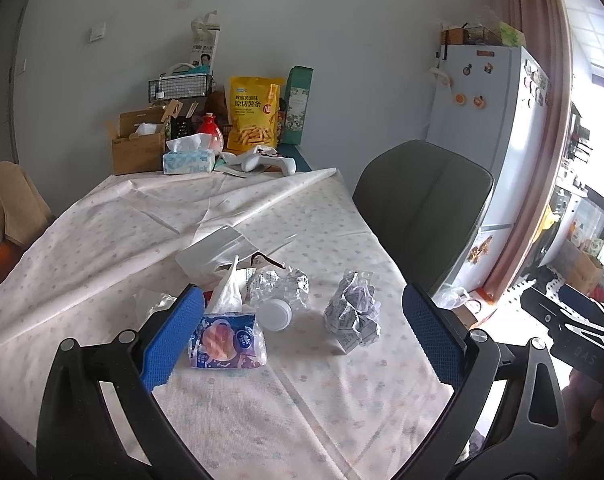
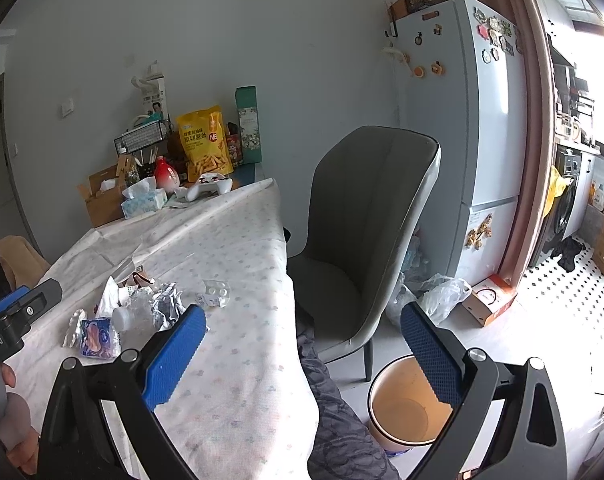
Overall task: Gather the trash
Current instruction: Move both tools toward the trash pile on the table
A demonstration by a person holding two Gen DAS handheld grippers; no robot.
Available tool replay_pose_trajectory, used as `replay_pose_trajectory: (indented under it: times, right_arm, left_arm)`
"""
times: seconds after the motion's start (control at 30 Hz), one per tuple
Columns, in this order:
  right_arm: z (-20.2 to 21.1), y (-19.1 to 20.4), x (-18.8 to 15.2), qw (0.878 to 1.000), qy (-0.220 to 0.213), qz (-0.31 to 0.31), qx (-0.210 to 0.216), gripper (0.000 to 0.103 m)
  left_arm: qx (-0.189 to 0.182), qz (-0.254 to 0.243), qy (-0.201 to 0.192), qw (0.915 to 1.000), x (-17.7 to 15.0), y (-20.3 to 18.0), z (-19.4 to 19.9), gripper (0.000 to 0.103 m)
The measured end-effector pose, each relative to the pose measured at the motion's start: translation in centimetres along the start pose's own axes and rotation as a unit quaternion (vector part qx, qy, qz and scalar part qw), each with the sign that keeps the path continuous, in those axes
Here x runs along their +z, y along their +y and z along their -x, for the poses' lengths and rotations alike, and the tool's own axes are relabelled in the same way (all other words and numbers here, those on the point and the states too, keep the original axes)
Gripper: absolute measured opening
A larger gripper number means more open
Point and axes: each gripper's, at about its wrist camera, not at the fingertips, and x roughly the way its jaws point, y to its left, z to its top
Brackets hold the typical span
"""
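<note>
Table with the pale dotted cloth (image 1: 302, 400) has both grippers, left gripper (image 1: 302, 332) and right gripper (image 2: 302, 352), spread wide and empty, nearest trash the blue pastry wrapper (image 1: 225, 340), crushed clear bottle (image 1: 277, 292) behind, so pickup hasn't started, beige bin (image 2: 406, 412) waits on the floor.

— What's at the table's far end?
— A tissue box (image 1: 188, 161), a yellow snack bag (image 1: 253, 113), a white controller (image 1: 266, 159) and a cardboard box (image 1: 137, 148).
— And beside the table?
— A grey chair (image 2: 366, 216), with a fridge (image 2: 478, 120) behind it.
</note>
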Motion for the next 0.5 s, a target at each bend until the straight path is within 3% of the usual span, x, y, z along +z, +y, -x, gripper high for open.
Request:
replay_pose_trajectory:
  times: [0.5]
  right_arm:
    - [-1.5, 1.4, 0.1, 0.999, 0.012, 0.009, 0.036, 0.095]
  left_arm:
    - [0.016, 0.013, 0.006, 0.9998, 0.3, 1.7, -0.7, 0.098]
